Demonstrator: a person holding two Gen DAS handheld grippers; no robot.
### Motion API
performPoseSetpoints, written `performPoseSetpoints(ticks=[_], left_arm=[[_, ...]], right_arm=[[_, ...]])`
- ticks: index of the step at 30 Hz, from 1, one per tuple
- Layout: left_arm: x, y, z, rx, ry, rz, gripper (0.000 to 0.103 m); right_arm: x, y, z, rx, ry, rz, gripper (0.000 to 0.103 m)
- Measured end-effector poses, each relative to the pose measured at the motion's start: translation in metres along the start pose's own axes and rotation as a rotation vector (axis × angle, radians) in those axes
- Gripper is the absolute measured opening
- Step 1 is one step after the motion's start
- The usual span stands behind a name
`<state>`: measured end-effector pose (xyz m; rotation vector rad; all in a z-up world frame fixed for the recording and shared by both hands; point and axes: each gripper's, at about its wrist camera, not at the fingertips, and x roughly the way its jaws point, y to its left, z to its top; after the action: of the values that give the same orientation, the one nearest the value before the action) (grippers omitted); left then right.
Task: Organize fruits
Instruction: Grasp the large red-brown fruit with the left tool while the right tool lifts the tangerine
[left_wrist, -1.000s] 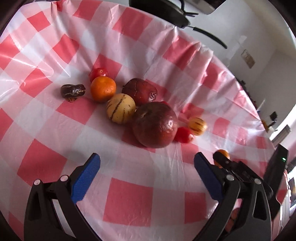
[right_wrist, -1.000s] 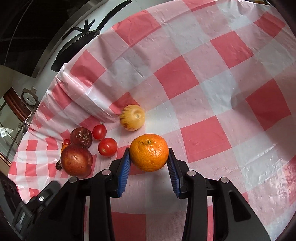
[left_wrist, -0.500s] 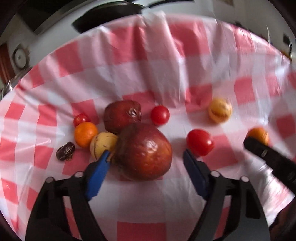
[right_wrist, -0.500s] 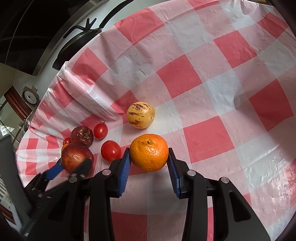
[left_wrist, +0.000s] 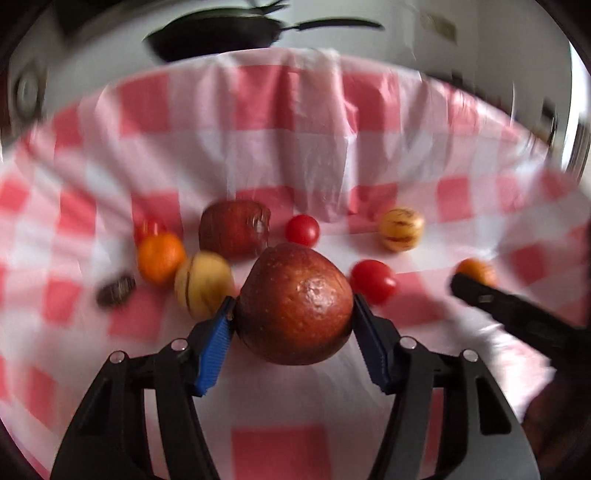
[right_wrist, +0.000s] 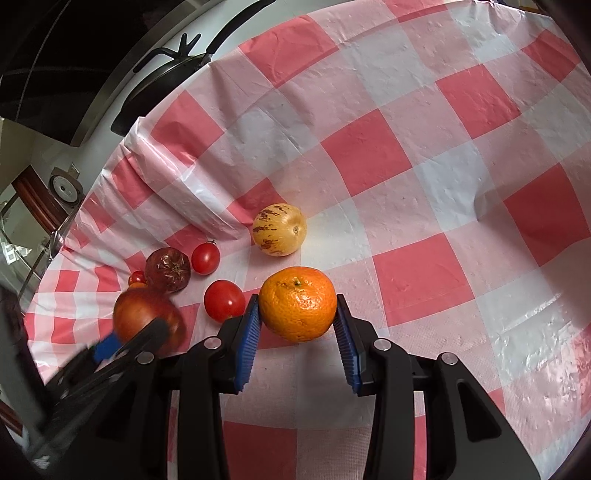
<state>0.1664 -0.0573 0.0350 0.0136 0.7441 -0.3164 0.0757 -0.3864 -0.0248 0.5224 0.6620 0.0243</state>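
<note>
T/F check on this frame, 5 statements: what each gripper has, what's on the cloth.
1. The right gripper is shut on the orange. True.
2. The left gripper has nothing between its pads. False: the big red apple sits between them as the jaws close.
3. The fruit lies on a checked cloth. True.
4. The striped yellow fruit touches the held orange. False: they are apart.
5. A white bowl stands past the cloth. False: a black pan does.
</note>
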Motion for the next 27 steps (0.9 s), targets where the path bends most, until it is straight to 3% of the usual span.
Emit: performPoseSetpoints(ticks=[3, 5, 11, 17, 22, 27], left_arm=[[-0.033, 0.023, -0.022, -0.159, -0.019, -0.092, 0.063], [-0.055, 0.027, -0.041, -0.199, -0.032, -0.107, 0.063], [-0.104, 0.053, -0.092, -0.274, -0.081, -0.063, 0.063], [-0.108, 0.056, -0.090, -0.275, -0.092, -0.072, 0.063], [-0.101, 0.060, -0.091, -0.302, -0.054, -0.069, 0.063], [-0.114, 0.065, -0.090, -0.321, -0.102, -0.046, 0.063]], right_arm=[[0.000, -0.002, 0.001, 0.008, 0.003, 0.008, 0.040], [0.000, -0.003, 0.001, 0.015, 0.003, 0.012, 0.040], [-0.001, -0.002, 0.000, 0.004, 0.002, 0.009, 0.040], [-0.001, 0.000, 0.000, -0.009, 0.001, 0.004, 0.040], [0.001, -0.002, 0.001, 0.006, 0.006, 0.016, 0.040], [-0.002, -0.006, 0.000, 0.027, 0.002, 0.015, 0.040]])
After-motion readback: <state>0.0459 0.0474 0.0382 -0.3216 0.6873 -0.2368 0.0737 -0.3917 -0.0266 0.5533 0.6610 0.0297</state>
